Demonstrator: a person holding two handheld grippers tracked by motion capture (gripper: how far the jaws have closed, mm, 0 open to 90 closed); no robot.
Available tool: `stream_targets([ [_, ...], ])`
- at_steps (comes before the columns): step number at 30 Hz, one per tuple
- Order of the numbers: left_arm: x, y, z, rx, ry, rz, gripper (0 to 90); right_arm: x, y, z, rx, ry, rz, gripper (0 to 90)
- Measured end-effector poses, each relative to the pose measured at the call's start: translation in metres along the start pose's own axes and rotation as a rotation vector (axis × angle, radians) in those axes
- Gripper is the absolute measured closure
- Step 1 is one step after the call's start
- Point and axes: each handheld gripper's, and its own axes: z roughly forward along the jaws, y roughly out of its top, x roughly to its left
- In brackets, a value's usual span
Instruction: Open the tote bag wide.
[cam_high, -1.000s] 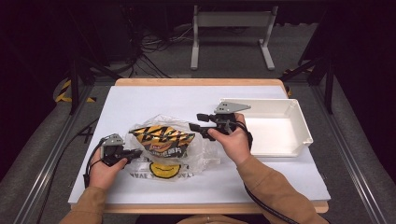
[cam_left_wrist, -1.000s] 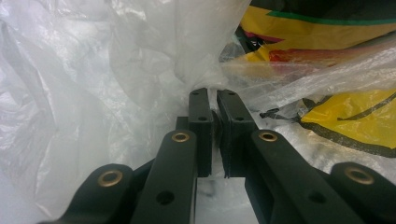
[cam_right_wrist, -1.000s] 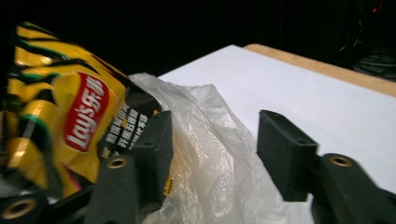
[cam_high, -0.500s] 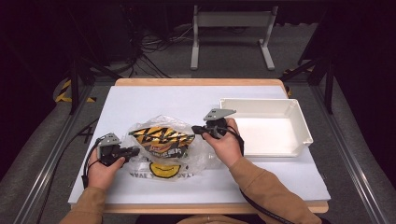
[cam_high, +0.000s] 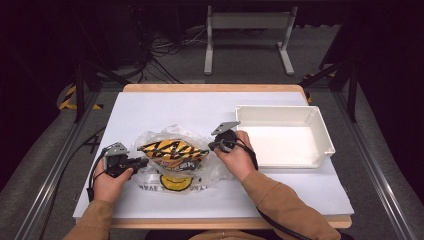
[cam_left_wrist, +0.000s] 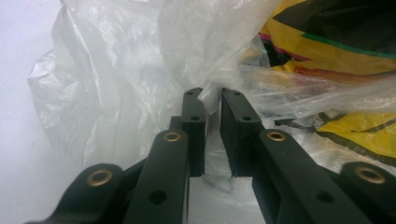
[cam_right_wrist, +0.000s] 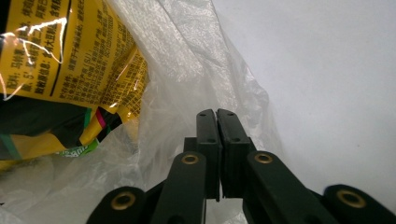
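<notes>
A clear plastic bag (cam_high: 172, 160) lies crumpled on the white sheet covering the table (cam_high: 165, 107), toward the near edge. Inside it sits a yellow-and-black snack packet (cam_high: 172, 150), with thin green and pink stripes along its edge. The right gripper view shows columns of small black Chinese print on the yellow panel of the packet (cam_right_wrist: 60, 56), too fine to read. The bag itself carries a yellow round emblem and dark lettering near the person's side, seen upside down in the high view and not legible.

The left hand-held gripper (cam_high: 131, 162) rests at the bag's left edge; in its own view (cam_left_wrist: 212, 100) the jaws stand narrow, a slim gap between them, with a fold of the plastic film pinched at the tips. They have just been opening slightly. The right hand-held gripper (cam_high: 214, 145) is at the bag's right edge; in its view (cam_right_wrist: 216, 114) the jaws are pressed together, with the film lying against them; whether any film is caught between them I cannot tell.

To the right of the bag stands a white rectangular tray (cam_high: 320, 130). The table has a wooden rim. Beyond it lie grey carpet, cables and a metal stand in a dark room.
</notes>
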Motion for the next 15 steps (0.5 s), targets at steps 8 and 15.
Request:
stream_targets([
  [8, -0.002, 0.002, -0.012, -0.081, -0.021, -0.027, 48.3, -0.005, -0.004, -0.012, -0.133, 0.073, 0.076, 66.6],
  [15, -0.006, 0.006, -0.029, -0.154, -0.043, -0.027, 32.8, -0.008, -0.004, -0.039, -0.274, 0.109, 0.122, 53.6],
])
